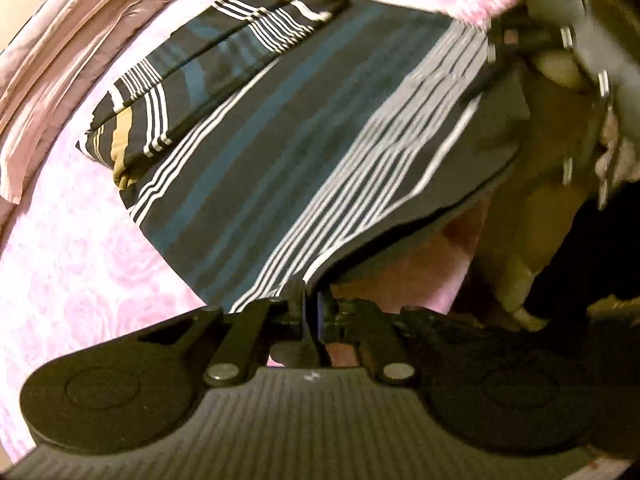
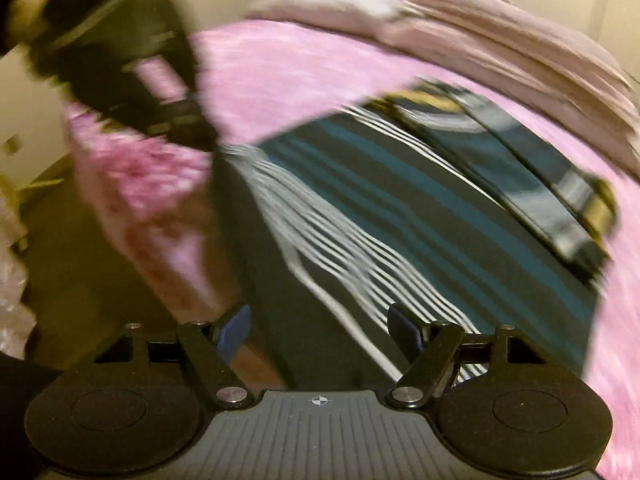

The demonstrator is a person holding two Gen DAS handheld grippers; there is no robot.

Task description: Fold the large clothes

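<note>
Left wrist view: left hand-held gripper (image 1: pixel 311 312) pinched shut on near edge of striped garment (image 1: pixel 280 176) lying on pink bed (image 1: pixel 72 264). Right hand-held gripper (image 2: pixel 320 332) gapes wide, empty, above cloth. Risk: one-corner hold may slip; fold skews, bunches.

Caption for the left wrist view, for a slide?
Left gripper shut on the corner of a striped garment spread on a pink floral bedspread.

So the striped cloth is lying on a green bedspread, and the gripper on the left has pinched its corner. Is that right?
Not quite: the bedspread is pink, not green, as the left wrist view shows. The rest holds: the left gripper is shut on a corner of the striped cloth.
</note>
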